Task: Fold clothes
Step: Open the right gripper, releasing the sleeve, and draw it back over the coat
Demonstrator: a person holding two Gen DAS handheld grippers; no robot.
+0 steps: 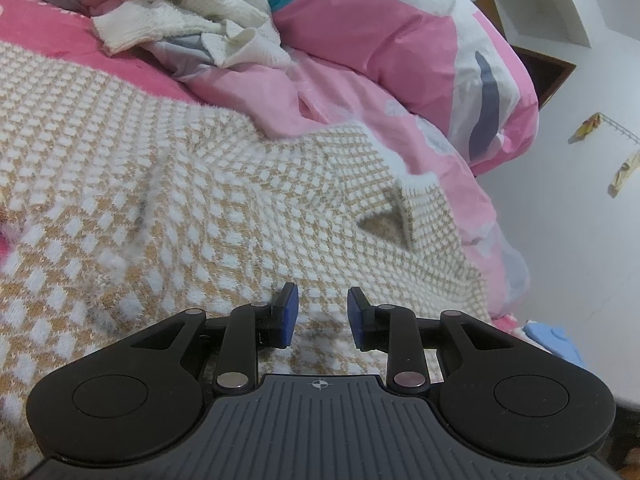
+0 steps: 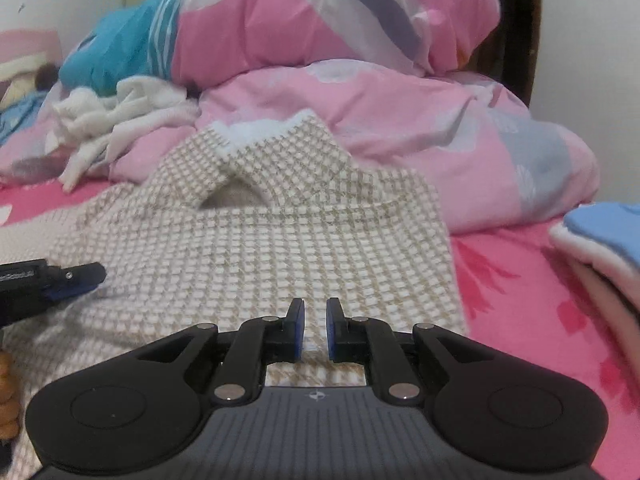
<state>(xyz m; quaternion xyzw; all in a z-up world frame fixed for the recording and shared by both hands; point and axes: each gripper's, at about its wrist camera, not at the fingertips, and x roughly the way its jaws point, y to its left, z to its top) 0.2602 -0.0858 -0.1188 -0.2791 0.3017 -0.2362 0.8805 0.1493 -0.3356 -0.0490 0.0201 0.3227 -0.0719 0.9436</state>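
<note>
On pink bed [image 2: 520,280], checked sweater [image 2: 280,248].

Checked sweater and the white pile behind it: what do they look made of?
Sweater: looks like soft fuzzy knit, tan with white squares; hairy nap and ribbed cuff edges show. White pile: seemingly a chunkier knit, matte cream, with visible ribbed texture. Fibre type can't be told.

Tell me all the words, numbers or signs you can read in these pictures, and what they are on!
No words or numbers can be read.
Crosshair sign, no letters: on the grey ribbed body of the left gripper and of the right gripper.
Small pale print, too blurred to read: on the side of the left gripper's black body in the right wrist view.
</note>
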